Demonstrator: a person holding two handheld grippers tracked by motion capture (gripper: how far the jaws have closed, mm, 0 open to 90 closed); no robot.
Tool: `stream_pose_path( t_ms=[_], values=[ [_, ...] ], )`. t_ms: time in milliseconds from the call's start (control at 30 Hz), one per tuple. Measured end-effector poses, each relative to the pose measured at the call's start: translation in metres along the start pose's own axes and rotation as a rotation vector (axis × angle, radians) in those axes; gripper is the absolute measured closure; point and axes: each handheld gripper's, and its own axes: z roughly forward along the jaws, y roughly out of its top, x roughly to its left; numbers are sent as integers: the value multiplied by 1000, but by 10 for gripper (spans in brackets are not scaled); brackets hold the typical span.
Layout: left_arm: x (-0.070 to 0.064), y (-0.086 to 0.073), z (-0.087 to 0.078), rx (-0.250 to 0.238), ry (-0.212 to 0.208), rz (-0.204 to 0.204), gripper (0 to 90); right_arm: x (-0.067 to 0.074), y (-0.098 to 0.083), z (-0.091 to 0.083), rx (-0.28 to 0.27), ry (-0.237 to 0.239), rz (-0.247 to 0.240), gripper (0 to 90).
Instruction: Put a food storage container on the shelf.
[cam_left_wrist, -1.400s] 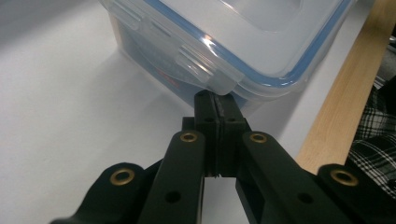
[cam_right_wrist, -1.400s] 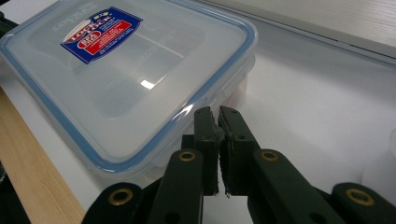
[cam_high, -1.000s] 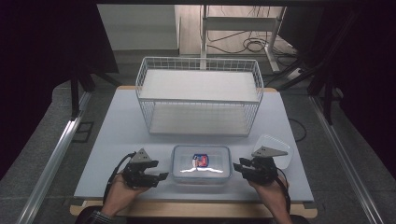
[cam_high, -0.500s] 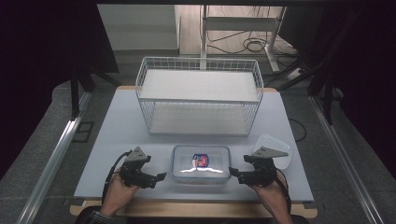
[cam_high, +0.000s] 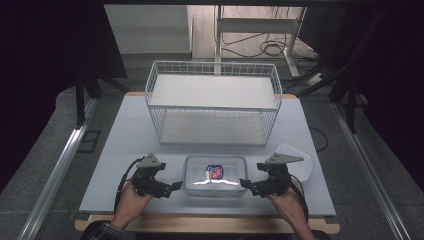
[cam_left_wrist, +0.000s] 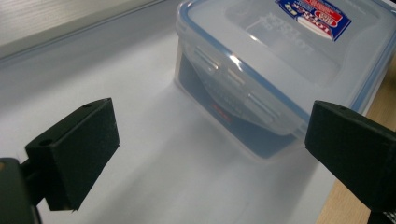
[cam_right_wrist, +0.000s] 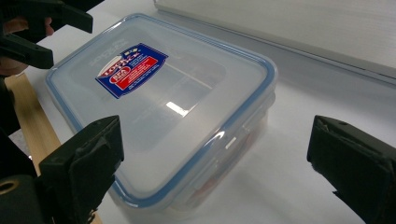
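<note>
High view: left tool (cam_high: 176, 186) level at left end of box (cam_high: 215, 174), jaws just opened wide, nothing between them; box's side latch straight ahead in left tool's own view, untouched. Box flat near front edge of table (cam_high: 125, 140), between both tools, ahead of wire basket (cam_high: 212, 102). Right tool (cam_high: 243, 183) at right end, jaws likewise just opened, empty. Risks, as judged: uneven push from either side could skate box toward table's front edge; jaw tip could slip off smooth latch. Box: clear plastic, blue-rimmed lid shut, red-and-blue label (cam_high: 215, 171) on top.
</note>
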Motion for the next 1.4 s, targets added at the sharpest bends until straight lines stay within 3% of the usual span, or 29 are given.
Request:
stream_pose_path(
  t_ms=[167, 300, 500, 633, 767, 833, 900, 1000, 1167, 1267, 1400],
  values=[
    [0, 17, 9, 23, -21, 6, 24, -1, 7, 9, 41, -2, 13, 35],
    [5, 27, 24, 30, -96, -43, 28, 0, 12, 16, 66, 12, 21, 22],
    [12, 25, 42, 42, -213, -108, 24, -5, 14, 32, 138, 87, 65, 30],
    [11, 22, 51, 77, -313, -139, 16, -10, 10, 41, 164, 157, 142, 21],
    [12, 18, 54, 98, -348, -188, 0, -15, 6, 44, 175, 195, 228, 22],
    [12, 17, 53, 112, -356, -213, 0, -17, 5, 44, 179, 205, 262, 37],
    [9, 16, 48, 122, -345, -208, 27, -16, 6, 39, 183, 196, 275, 108],
    [6, 13, 35, 113, -333, -200, 145, -14, 6, 29, 169, 178, 297, 231],
    [4, 4, 16, 48, -338, -208, 362, -13, 2, 11, 118, 197, 307, 412],
    [1, 0, 10, 16, -339, -212, 438, -11, -2, 3, 96, 217, 321, 473],
    [2, -5, 7, -17, -365, -261, 500, -9, -5, -3, 89, 228, 333, 509]
  ],
)
